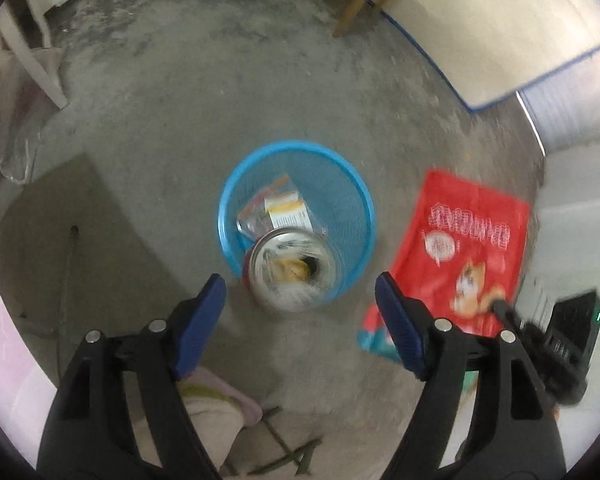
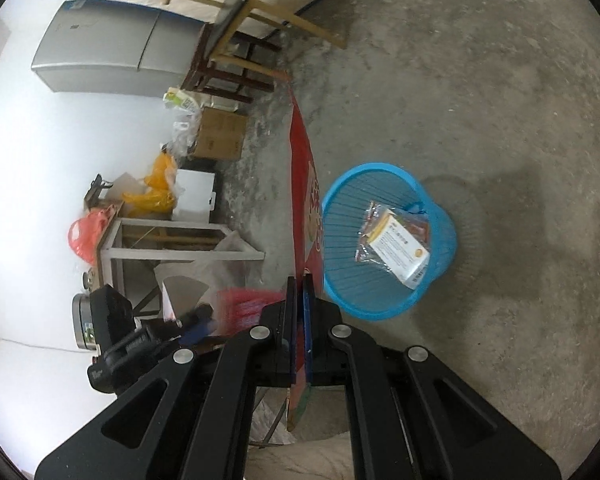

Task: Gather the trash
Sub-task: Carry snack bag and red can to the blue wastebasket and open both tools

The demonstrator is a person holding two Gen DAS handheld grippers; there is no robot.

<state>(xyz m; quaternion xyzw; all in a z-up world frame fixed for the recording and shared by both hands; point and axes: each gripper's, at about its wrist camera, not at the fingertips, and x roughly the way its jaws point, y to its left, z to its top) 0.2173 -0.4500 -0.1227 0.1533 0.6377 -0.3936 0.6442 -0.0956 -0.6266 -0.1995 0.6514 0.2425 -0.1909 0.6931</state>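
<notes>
Left wrist view: our left gripper (image 1: 300,292) hangs with jaws apart above the blue basket (image 1: 228,200), where a can (image 1: 292,268) drops beside a wrapper (image 1: 280,212). To the right, our right gripper (image 2: 299,300) has jaws clamped on the red bag (image 1: 468,248). We judge it goes in next, needing a swing over the rim. Chairs (image 2: 240,40) stand well apart; nothing blocks us.
</notes>
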